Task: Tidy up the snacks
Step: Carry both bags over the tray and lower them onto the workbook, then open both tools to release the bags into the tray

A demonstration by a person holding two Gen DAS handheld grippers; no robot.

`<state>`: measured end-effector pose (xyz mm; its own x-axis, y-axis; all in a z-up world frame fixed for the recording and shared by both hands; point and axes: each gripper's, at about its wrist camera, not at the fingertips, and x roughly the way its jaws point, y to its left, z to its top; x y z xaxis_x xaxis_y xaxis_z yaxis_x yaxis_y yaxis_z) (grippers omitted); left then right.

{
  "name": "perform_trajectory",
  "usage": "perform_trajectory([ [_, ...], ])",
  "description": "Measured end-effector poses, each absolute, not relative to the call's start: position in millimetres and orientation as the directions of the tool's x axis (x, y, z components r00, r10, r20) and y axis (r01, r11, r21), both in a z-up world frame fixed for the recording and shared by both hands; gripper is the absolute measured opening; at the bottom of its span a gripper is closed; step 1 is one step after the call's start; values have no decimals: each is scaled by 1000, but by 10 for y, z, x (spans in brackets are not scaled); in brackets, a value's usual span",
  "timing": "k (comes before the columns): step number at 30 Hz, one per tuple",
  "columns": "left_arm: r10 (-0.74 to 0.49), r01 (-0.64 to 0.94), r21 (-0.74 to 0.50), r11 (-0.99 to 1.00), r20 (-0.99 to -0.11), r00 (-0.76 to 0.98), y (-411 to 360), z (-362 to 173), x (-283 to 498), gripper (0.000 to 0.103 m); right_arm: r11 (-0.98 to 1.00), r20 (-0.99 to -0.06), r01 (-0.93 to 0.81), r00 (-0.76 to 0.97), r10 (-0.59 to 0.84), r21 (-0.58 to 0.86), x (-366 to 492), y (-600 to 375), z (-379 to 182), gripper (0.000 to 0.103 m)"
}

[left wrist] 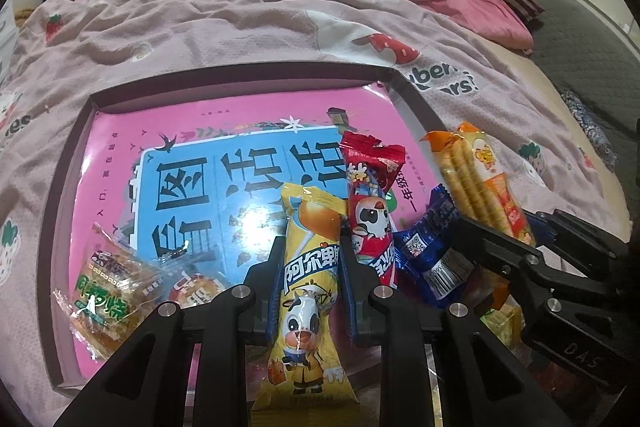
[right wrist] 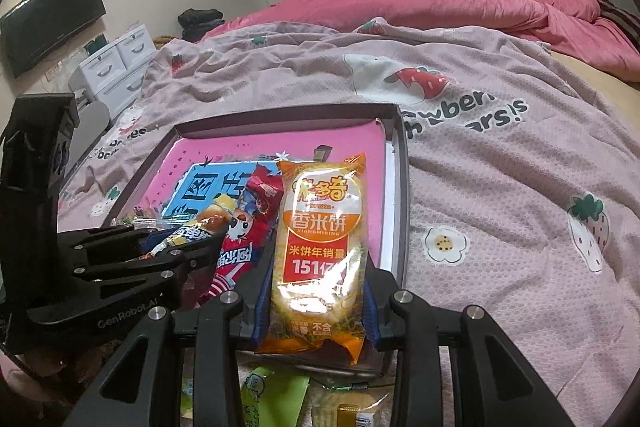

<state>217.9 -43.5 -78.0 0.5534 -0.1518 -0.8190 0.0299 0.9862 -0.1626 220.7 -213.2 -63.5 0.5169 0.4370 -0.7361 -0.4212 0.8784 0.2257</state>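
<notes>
Your left gripper has its fingers closed tight on the yellow cow-print snack bar, held over the shallow tray on the bed. Your right gripper clamps the orange rice-cracker pack just beside it, above the tray's near right corner, next to the red panda packet.

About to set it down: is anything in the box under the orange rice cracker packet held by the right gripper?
The orange rice cracker packet hangs in the right gripper over the right side of the shallow box. The pink book cover looks bare beyond it; a blue wrapped snack lies close beside it.
</notes>
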Motion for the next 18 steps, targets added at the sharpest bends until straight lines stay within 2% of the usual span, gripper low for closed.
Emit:
perform_trajectory([
  [18,-156,32,-166,986,-821,549,-424,-774,2192,25,882,-744,-427,520,420,200,2211,-2065,-674,37],
])
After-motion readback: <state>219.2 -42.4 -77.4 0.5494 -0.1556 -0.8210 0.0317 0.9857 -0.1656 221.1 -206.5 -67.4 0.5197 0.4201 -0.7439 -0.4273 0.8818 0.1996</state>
